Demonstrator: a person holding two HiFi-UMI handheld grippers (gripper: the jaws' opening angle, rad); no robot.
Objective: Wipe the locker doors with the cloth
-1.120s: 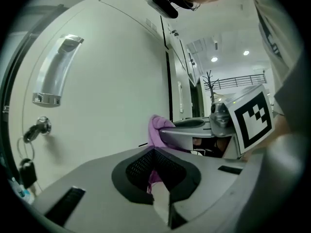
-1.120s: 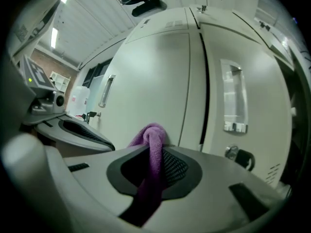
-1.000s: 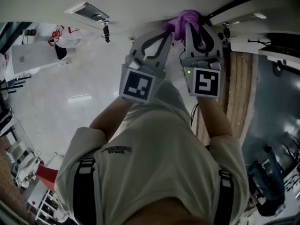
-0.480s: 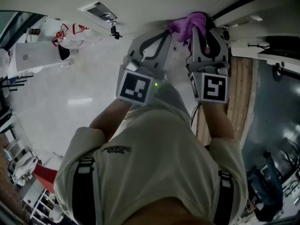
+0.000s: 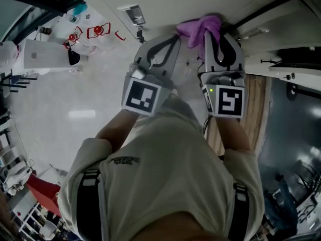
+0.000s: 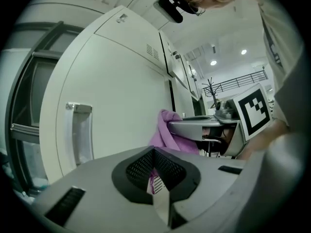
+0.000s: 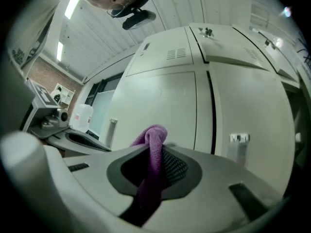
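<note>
A purple cloth [image 5: 200, 28] is bunched against the pale locker door [image 5: 165, 9] at the top of the head view. My right gripper [image 5: 213, 33] is shut on the cloth [image 7: 153, 154], which hangs out between its jaws in the right gripper view, facing a cream locker door [image 7: 160, 106]. Close on its left, my left gripper [image 5: 175, 36] has its jaws together with nothing held. In the left gripper view the cloth [image 6: 167, 132] and the right gripper [image 6: 194, 125] show just beyond the left gripper [image 6: 154, 178], beside a locker door [image 6: 121, 91].
Recessed door handles [image 6: 77, 135] [image 7: 237, 147] sit on the lockers. A wooden panel [image 5: 253, 99] runs down the right of the head view. Red-marked items [image 5: 95, 31] hang at upper left, shelving [image 5: 30, 210] is at lower left. A white jug [image 7: 80, 118] stands left of the lockers.
Both grippers stay side by side at the locker with the cloth pressed to it. The head view has swung, and the left gripper's cube sits slightly further left.
</note>
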